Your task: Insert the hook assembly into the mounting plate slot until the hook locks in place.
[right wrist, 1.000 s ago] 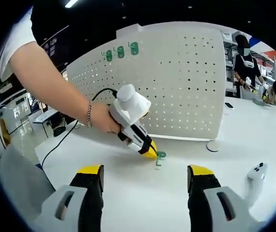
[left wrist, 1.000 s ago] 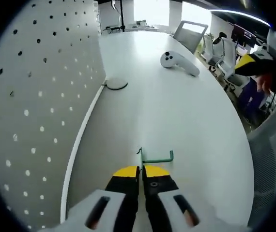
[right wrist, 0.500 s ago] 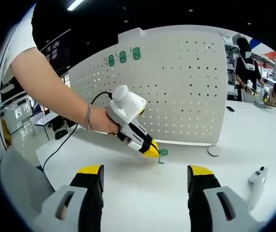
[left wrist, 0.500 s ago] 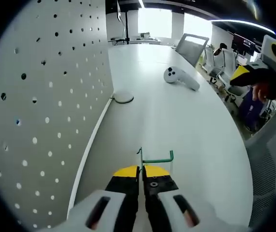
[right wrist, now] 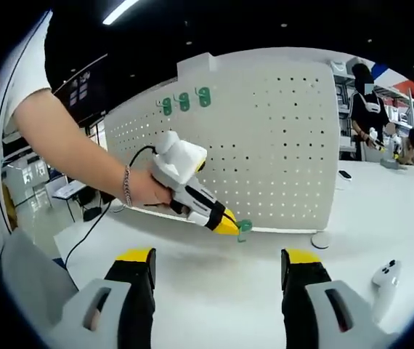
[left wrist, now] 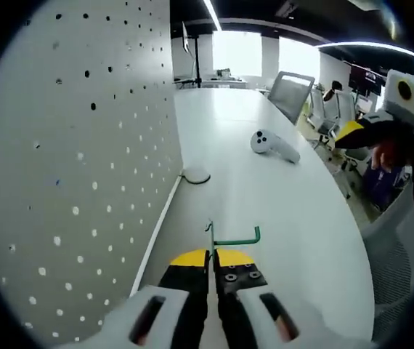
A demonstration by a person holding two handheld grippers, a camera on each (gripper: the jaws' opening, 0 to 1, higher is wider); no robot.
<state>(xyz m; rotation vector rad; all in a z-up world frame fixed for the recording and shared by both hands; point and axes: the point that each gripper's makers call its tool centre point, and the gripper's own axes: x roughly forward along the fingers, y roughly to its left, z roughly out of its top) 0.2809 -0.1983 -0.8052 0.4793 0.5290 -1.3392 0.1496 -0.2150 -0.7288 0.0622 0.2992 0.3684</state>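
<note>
My left gripper is shut on a green wire hook, whose arm points right with an upturned tip. The white pegboard mounting plate stands close on the left of it. In the right gripper view the left gripper holds the green hook just in front of the pegboard, above the table. Three green hooks hang near the board's top left. My right gripper stands open with nothing between its fingers, and also appears as the right gripper at the right edge.
A white controller lies on the white table, also seen as the controller. A round disc with a cable lies by the pegboard's foot. Chairs stand beyond the table. People stand at the far right.
The left gripper has lifted the hook off the table and moved it closer to the pegboard. The right gripper stays open.
</note>
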